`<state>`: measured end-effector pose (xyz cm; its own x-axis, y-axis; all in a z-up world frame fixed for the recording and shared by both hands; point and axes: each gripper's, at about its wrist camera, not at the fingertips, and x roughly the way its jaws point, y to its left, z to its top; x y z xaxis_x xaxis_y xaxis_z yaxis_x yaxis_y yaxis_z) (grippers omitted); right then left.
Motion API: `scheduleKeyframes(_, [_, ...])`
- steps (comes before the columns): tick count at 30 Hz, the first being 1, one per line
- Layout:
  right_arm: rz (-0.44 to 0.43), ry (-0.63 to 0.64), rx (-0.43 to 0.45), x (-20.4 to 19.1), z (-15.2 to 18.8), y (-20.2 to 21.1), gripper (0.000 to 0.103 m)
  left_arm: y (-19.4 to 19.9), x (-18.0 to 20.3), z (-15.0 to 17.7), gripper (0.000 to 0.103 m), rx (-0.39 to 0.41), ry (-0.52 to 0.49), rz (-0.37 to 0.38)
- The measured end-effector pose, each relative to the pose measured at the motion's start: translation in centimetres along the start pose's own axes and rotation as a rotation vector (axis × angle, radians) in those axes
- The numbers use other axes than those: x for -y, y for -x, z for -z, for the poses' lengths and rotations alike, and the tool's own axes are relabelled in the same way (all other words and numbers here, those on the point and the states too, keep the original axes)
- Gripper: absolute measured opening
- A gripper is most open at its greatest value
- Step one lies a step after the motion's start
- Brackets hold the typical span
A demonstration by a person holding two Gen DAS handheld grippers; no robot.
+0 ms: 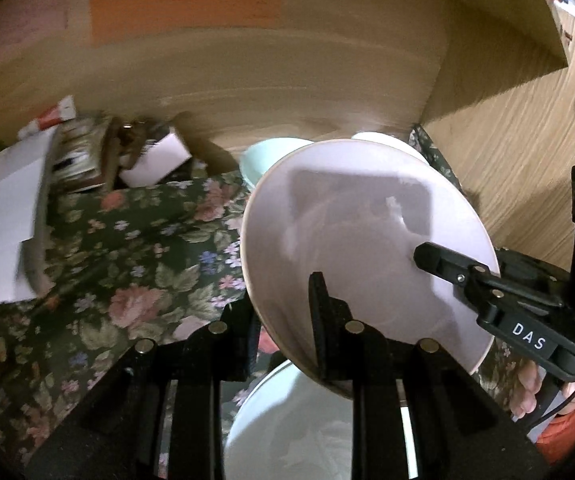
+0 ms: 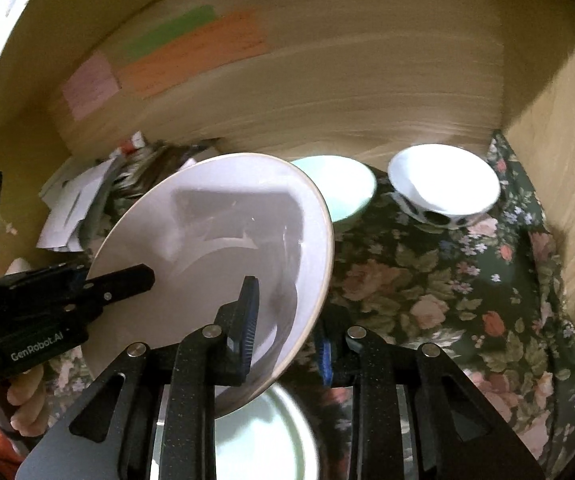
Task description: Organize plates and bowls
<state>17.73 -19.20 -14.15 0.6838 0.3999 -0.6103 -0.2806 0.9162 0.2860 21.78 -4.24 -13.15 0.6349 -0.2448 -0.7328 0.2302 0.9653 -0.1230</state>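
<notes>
A pale pink plate (image 1: 367,240) is held tilted in the air over a floral tablecloth (image 1: 127,272); both grippers grip its rim. My left gripper (image 1: 287,320) is shut on its left edge, one finger over and one under. My right gripper (image 2: 287,320) is shut on its right edge; it also shows in the left wrist view (image 1: 467,272). The plate shows in the right wrist view (image 2: 227,248). A pale green plate (image 1: 307,432) lies directly below it on the cloth (image 2: 447,300). A mint bowl (image 2: 339,188) and a white bowl with dark spots (image 2: 443,184) stand at the back.
A wooden wall (image 2: 327,80) with coloured paper notes (image 2: 195,52) closes the back, and a wooden side panel (image 2: 567,160) the right. A heap of papers and boxes (image 1: 67,168) lies at the back left.
</notes>
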Motion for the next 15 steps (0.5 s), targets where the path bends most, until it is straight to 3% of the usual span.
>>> scheduleKeyframes(15, [-0.146,0.104,-0.028,-7.3,0.9,-0.8,0.023,6.2,-5.3,3.7,0.022,0.061,0.096,-0.124])
